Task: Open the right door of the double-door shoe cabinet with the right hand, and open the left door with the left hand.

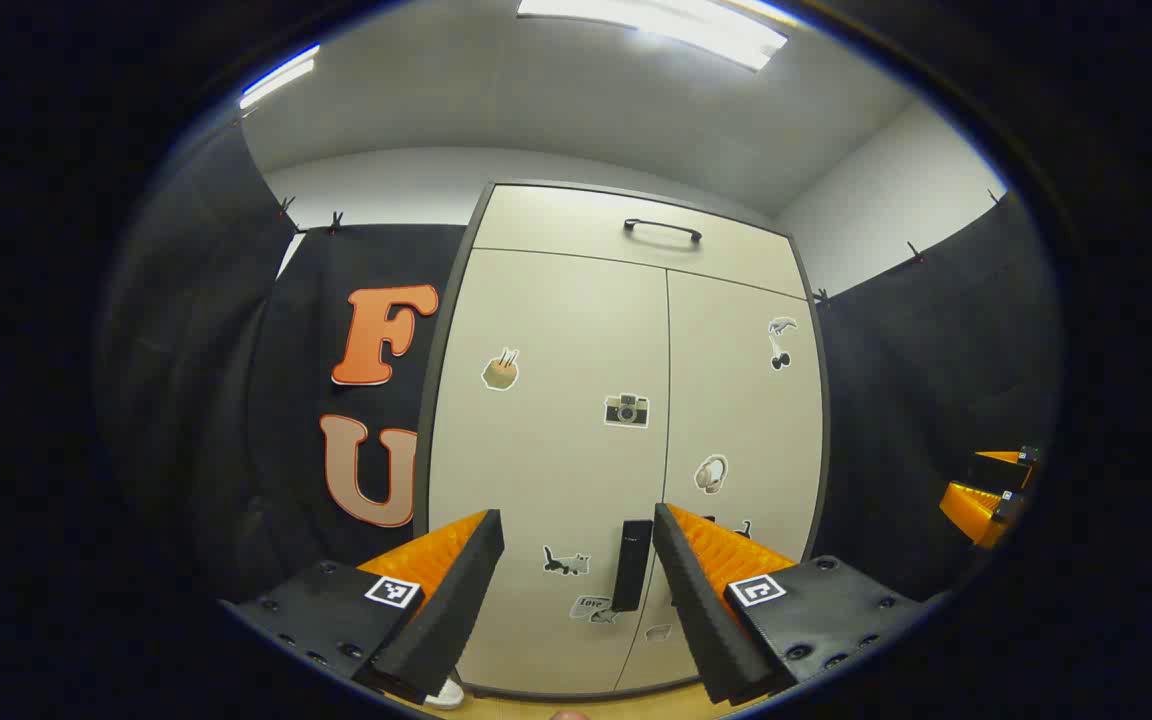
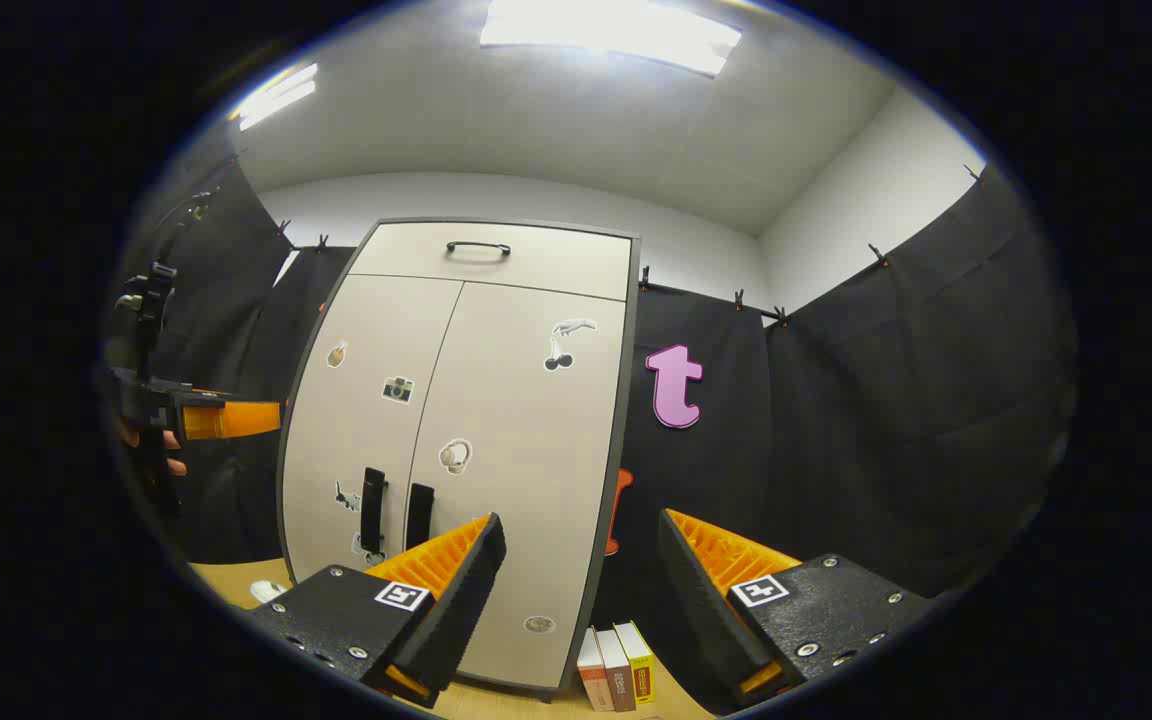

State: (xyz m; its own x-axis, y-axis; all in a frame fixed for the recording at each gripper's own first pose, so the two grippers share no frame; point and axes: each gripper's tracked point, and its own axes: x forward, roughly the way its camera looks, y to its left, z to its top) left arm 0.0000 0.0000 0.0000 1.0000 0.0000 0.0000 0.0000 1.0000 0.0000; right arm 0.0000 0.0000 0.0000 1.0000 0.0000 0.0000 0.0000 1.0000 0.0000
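Observation:
A pale double-door shoe cabinet (image 1: 576,440) (image 2: 476,440) with stickers stands ahead, both doors closed. In the left gripper view my left gripper (image 1: 576,560) is open, some way in front of the left door, with the left door's dark vertical handle (image 1: 631,565) showing between its fingers. The right door (image 1: 741,420) lies just past it. In the right gripper view my right gripper (image 2: 581,570) is open, away from the cabinet, aimed near the right door's outer edge. Both dark handles (image 2: 372,510) (image 2: 419,515) sit low at the centre seam. The left gripper (image 2: 226,420) shows far left, held by a hand.
A top drawer with a dark bar handle (image 1: 663,230) (image 2: 478,247) sits above the doors. Three small boxes (image 2: 616,680) stand on the wooden floor by the cabinet's right side. Black cloth walls surround the cabinet. The other gripper (image 1: 991,490) shows at the far right.

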